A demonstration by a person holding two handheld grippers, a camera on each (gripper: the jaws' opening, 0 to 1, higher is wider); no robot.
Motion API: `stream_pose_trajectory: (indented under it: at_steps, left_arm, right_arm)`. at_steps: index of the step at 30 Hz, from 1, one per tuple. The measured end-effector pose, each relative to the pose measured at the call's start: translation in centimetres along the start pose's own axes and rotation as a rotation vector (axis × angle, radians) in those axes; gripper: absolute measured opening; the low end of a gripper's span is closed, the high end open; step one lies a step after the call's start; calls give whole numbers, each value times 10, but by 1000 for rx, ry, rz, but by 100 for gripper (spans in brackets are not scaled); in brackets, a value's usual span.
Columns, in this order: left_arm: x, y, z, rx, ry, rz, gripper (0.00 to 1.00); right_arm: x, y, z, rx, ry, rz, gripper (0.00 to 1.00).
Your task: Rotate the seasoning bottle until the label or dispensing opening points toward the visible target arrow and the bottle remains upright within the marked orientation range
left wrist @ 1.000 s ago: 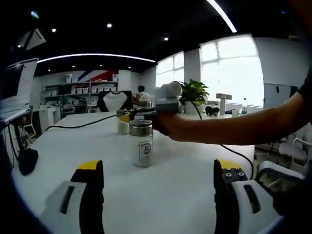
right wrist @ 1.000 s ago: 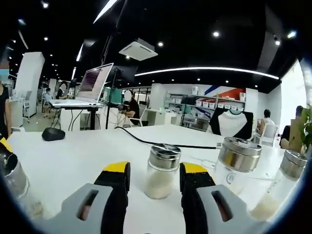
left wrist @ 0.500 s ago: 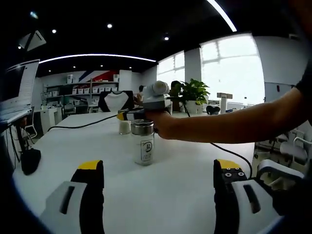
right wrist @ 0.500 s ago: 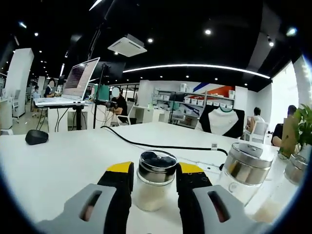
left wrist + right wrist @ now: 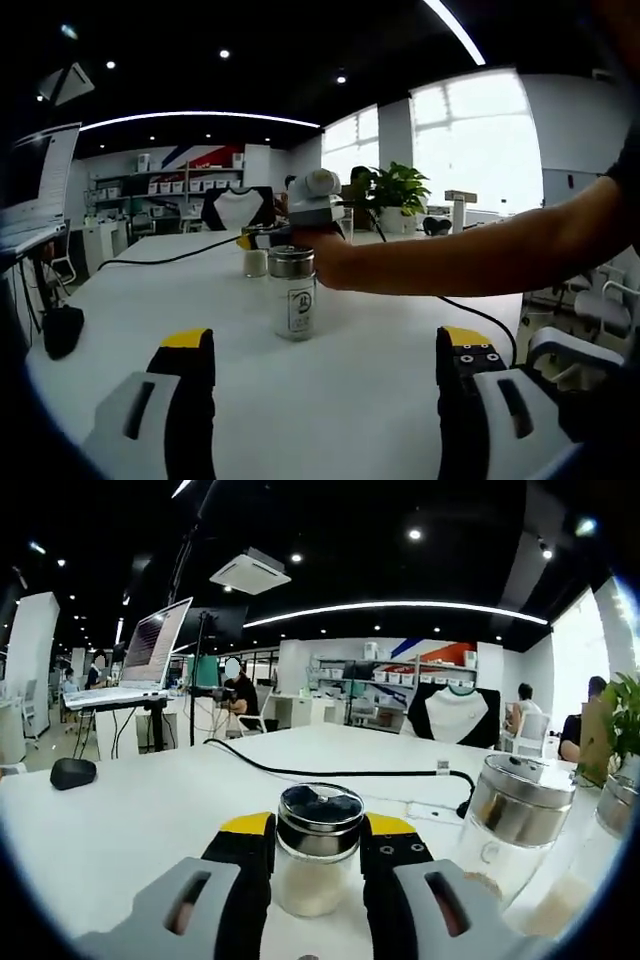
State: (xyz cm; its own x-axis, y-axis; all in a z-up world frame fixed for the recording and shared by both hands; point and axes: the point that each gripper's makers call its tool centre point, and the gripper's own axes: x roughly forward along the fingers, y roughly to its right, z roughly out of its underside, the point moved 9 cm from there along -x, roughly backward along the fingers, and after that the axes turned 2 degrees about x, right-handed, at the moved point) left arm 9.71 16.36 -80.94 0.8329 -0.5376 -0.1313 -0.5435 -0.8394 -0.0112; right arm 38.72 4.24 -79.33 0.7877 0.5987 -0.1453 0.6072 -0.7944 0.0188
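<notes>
A small glass seasoning bottle [image 5: 316,880] with a steel lid and white contents stands upright on the white table [image 5: 130,830]. My right gripper [image 5: 318,826] is shut on it, one jaw against each side. In the left gripper view the same bottle [image 5: 256,264] is far off, with the right gripper [image 5: 260,240] over it on a person's arm [image 5: 470,262] coming from the right. A taller labelled bottle [image 5: 292,292] stands nearer, upright. My left gripper [image 5: 325,345] is wide open over the bare table [image 5: 340,400], well short of both bottles.
Two larger steel-lidded jars [image 5: 520,815] [image 5: 600,825] stand just right of the held bottle. A black cable [image 5: 340,774] runs across the table behind it, and a black mouse [image 5: 72,772] lies at the left. A laptop [image 5: 150,650] stands on a raised stand beyond.
The right gripper has moved forward so the small bottle sits deeper between its jaws, and the jaws have closed onto it. The left gripper and the labelled bottle have stayed put.
</notes>
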Motion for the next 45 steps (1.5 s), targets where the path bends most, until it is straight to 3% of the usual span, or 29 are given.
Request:
stream_pose_trajectory:
  at_steps: [12,21,38,45]
  left_arm:
    - [2,6,-3,7,17,14,94]
    - [4,14,-1,13,39,32,89]
    - [8,31,1,41,43,45,81]
    - [13,48,3,49,54,94,74]
  right_arm:
    - [-38,-1,-16,-39,59,-84,32]
    - [-87,0,-13,-81,55,-113,32]
    - [-174,-17,-8,-25,87,-207,32]
    - [-206,-28,1,-67,95,-241,31]
